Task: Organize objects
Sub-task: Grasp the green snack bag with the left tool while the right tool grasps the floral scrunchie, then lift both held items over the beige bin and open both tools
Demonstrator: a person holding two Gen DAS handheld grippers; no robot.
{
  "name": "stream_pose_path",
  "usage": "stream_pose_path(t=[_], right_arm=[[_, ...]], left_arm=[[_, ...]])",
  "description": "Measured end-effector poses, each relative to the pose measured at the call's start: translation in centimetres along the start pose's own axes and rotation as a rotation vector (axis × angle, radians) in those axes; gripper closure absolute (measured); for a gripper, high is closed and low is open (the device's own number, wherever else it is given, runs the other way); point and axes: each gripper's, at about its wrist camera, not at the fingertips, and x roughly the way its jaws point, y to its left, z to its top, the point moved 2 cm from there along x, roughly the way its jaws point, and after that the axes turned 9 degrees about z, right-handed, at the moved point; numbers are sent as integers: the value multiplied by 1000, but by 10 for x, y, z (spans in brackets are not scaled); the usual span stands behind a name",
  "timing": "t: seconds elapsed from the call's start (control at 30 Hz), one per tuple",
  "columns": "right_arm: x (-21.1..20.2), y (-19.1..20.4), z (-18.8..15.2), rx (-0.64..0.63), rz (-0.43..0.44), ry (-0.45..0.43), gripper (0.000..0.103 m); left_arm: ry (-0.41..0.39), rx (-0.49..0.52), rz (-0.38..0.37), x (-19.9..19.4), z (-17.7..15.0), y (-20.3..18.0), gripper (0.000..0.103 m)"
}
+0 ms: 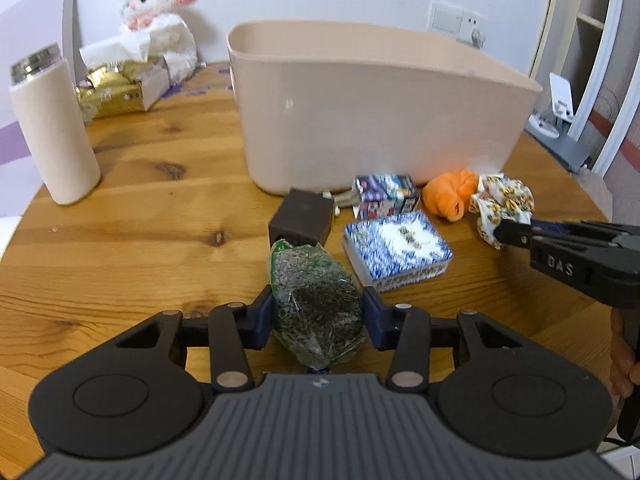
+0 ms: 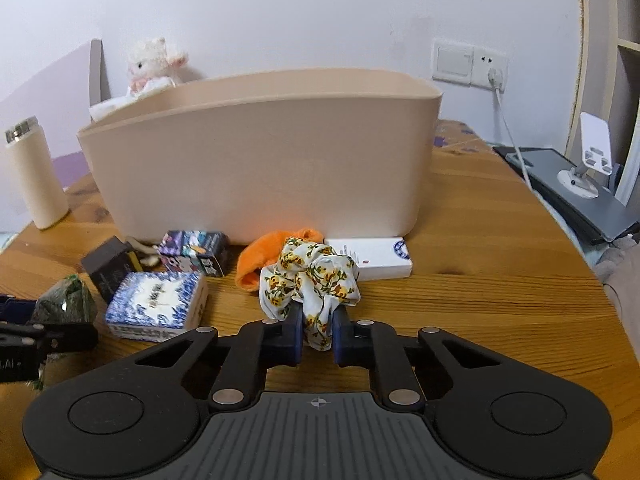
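1. round wooden table [image 2: 500,280] against a white wall [image 2: 300,12]; beige bin [image 2: 260,168] stands on it.
2. left gripper [image 1: 318,312] jaws clamped on a tea packet [image 1: 316,300].
3. right gripper [image 2: 316,334] jaws clamped on a floral scrunchie [image 2: 312,276], before the bin.

This is a room in a home, likely a bedroom or living space. A round wooden tabletop [image 2: 500,280] stands against a plain white wall with a light switch and socket [image 2: 470,63], and it carries domestic odds and ends: a white plush toy [image 1: 158,16], a cream flask [image 1: 52,128], a beige storage bin [image 2: 260,160], small boxes and a floral hair scrunchie [image 2: 310,280]. To the right stand white shelves [image 1: 592,40] and a phone stand [image 2: 588,160] on a grey laptop [image 2: 576,200].
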Motion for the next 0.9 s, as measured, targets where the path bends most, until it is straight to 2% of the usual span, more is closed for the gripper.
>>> stream_pose_path(t=[0.23,0.53,0.67,0.77,0.9], right_arm=[[-39,-2,14,6,-6,-92,90],[-63,-7,57,-15,-32,-217,90],[-58,-14,78,-19,-47,-248,90],[-49,-20,93,-16,-50,-252,90],[-31,-28,105,-27,-61,-233,90]], left_arm=[[-85,-10,2,-25,17,6,56],[-232,-34,26,-48,71,15,56],[-243,-55,-1,-43,99,14,56],[-255,-44,20,-30,120,6,55],[-176,-59,-14,5,143,-2,56]])
